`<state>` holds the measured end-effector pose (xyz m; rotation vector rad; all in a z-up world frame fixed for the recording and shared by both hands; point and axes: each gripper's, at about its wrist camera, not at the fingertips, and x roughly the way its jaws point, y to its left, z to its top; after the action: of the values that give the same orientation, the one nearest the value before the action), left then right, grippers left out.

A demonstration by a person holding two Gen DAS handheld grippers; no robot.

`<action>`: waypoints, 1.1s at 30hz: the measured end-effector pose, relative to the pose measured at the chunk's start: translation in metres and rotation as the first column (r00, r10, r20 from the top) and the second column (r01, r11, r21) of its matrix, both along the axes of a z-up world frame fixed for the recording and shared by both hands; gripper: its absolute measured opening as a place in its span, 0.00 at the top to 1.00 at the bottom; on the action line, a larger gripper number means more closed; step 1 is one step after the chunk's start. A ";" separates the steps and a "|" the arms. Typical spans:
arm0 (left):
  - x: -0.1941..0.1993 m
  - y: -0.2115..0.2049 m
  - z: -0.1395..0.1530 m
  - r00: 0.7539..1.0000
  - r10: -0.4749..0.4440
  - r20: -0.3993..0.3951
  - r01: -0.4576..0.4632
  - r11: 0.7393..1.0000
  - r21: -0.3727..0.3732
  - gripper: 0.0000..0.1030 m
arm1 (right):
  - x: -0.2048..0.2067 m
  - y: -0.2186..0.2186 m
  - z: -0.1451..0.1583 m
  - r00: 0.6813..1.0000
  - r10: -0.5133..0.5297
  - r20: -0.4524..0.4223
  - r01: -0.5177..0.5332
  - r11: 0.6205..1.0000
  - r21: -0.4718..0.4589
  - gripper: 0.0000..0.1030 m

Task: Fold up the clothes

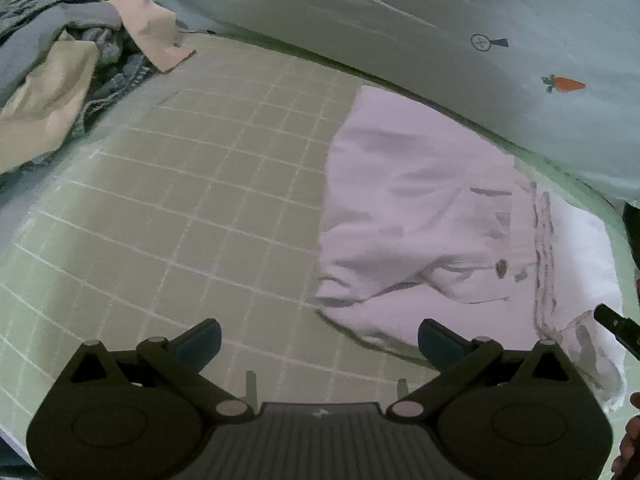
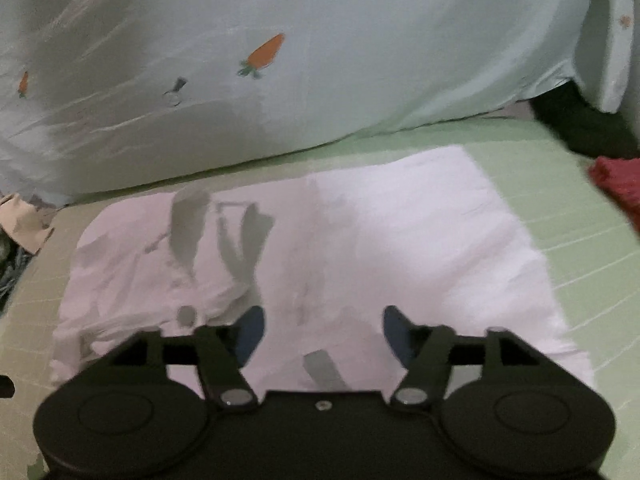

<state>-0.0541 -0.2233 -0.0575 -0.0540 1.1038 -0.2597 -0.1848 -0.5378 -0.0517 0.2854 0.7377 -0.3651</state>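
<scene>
Lying flat on a pale green checked bed sheet (image 1: 192, 184), the white garment (image 1: 420, 208) carries a dark line drawing, seemingly a long-eared figure with a round dot, but no lettering or brand can be read on it. The pale blue bedding (image 1: 400, 20) bunched behind it is printed with small orange carrots and round magnifier-like marks, again without words. In the left wrist view the left tool (image 1: 320, 340) hovers with its fingers spread wide and empty over bare sheet, the garment just ahead and to its right, its near edge passing under the right fingertip. In the right wrist view the right tool (image 2: 324, 332) is likewise wide apart and grips nothing, poised directly above the garment's near portion. From that view the garment's long axis runs left to right across the bed. A heap of grey and beige clothes (image 1: 68, 68) sits well apart at the left, and a red cloth (image 2: 620, 184) at the far right.
</scene>
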 end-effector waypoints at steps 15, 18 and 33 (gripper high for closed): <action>0.034 -0.022 -0.013 0.987 0.158 -0.011 -0.158 0.987 0.000 0.00 | -0.003 -0.079 -0.020 0.989 -0.105 -0.108 0.099 0.993 -0.060 0.15; 0.052 -0.024 -0.021 0.985 0.168 -0.028 -0.168 0.986 0.018 0.00 | 0.005 -0.091 -0.028 0.984 -0.125 -0.128 0.120 0.992 -0.051 0.14; 0.114 -0.045 -0.057 0.993 0.045 -0.109 -0.053 0.996 -0.068 0.06 | 0.034 -0.102 -0.049 0.961 -0.161 -0.225 0.141 0.985 -0.104 0.08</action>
<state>0.0600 -0.2680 -0.1145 -0.1600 1.1986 -0.2542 -0.1509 -0.6395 -0.1007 0.2192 0.9305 -0.5813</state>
